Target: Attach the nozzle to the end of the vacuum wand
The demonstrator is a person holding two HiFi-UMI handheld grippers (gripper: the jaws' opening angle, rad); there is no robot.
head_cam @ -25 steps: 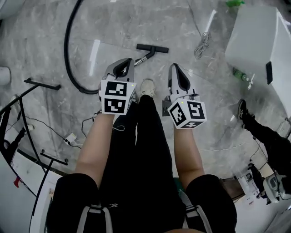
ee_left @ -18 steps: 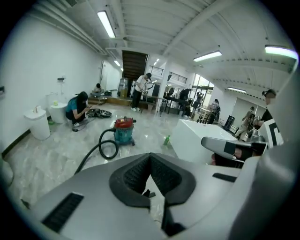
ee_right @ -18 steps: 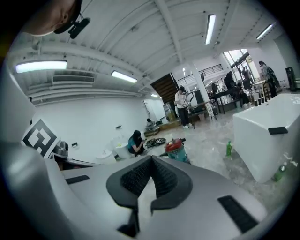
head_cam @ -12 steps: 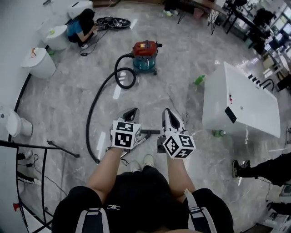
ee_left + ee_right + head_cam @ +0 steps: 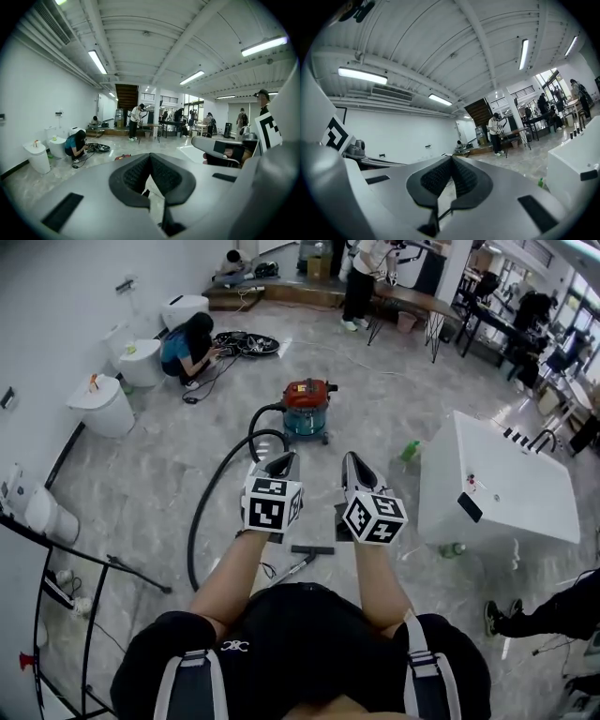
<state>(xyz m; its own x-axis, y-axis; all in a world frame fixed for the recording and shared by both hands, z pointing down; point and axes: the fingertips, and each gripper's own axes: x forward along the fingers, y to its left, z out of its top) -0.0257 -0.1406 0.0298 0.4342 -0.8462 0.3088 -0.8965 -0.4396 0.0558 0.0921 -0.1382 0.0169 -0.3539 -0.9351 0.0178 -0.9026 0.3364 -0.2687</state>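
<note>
- Black floor nozzle (image 5: 312, 549): lies flat on the grey marble floor (image 5: 141, 484), lower centre of the head view, between the person's forearms.
- Metal wand (image 5: 295, 567): slants down-left from the nozzle's middle. Its end meets the nozzle, and the two read as one line. The joint is too small to tell whether it is pushed home or only laid end to end.
- Stage, as a judgement: fits either a finished fit or parts only lined up for joining.
- Handling note: the joint deserves a close look. A sound fit wants the wand steadied, the nozzle's socket square to the tube, and the push straight along the tube, not at a slant.
- Black hose (image 5: 193, 535): sweeps from the red-topped vacuum canister (image 5: 306, 409) at upper centre down the left side. Its far end is hidden behind the left forearm.
- Left gripper (image 5: 283, 459): held high above the floor, jaws clenched pad to pad, nothing between them, touching nothing.
- Right gripper (image 5: 352, 461): just beside the left, likewise pressed closed on nothing, well clear of nozzle and wand.
- White box (image 5: 506, 488): right of frame, with a green bottle (image 5: 410, 451) on the floor near its upper-left corner.
</note>
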